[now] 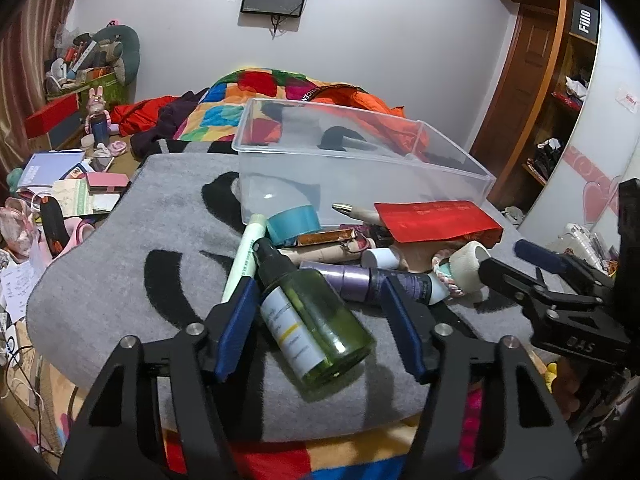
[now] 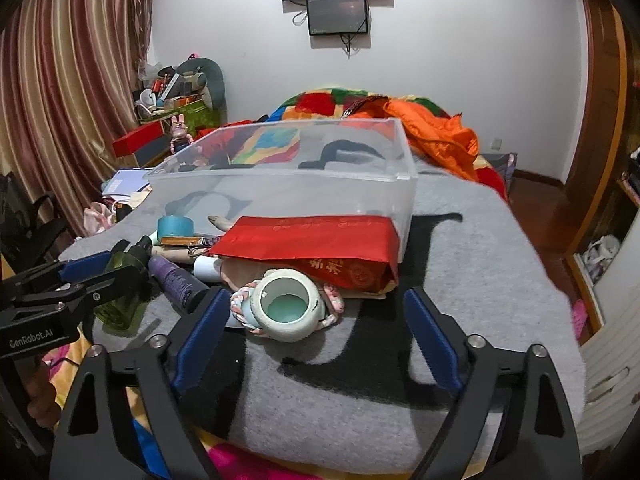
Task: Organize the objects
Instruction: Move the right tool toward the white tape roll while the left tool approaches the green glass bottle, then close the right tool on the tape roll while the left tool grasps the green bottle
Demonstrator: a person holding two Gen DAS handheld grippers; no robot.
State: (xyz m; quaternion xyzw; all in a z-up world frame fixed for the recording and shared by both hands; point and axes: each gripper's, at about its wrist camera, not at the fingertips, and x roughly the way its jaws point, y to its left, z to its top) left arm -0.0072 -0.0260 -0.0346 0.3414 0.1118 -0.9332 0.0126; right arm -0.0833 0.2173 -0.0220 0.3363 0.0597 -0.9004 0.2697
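A clear plastic bin stands empty on a grey blanket. In front of it lies a pile: a green spray bottle, a purple tube, a red envelope, blue tape, a pale green tube and a white ceramic jar. My left gripper is open, its fingers on either side of the green bottle without touching it. My right gripper is open, just in front of the jar.
The grey blanket covers a bed with a patchwork quilt and orange jacket behind the bin. Books and clutter lie left of the bed. A wooden wardrobe stands to the right.
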